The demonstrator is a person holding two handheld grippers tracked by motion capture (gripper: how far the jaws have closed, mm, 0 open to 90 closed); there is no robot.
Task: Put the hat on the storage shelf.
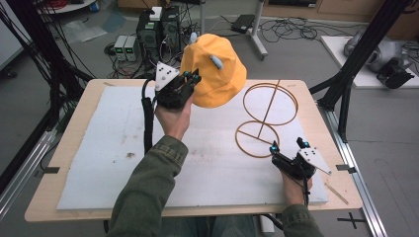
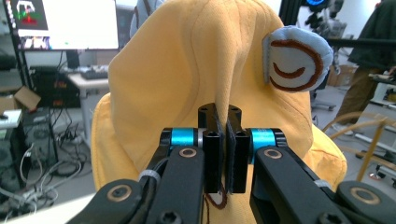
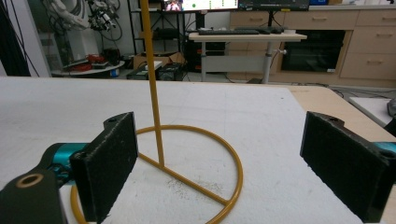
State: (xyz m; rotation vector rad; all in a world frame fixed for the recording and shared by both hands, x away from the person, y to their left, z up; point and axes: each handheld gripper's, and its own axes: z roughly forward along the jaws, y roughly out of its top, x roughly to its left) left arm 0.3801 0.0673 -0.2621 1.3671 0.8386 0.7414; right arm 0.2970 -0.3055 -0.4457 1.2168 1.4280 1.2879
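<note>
A yellow bucket hat with small light-blue ears hangs lifted above the far middle of the table. My left gripper is shut on a fold of the hat; a blue ear patch with a brown swirl shows to the upper right of the jaws. A yellow wire hat stand stands right of centre, with a round base, an upright rod and a ring on top. My right gripper is open, low by the stand's base ring, the rod rising between its pads.
A white foam mat covers most of the wooden table. Black frame posts stand at the table's right side. Computers and cables lie on the floor beyond the far edge.
</note>
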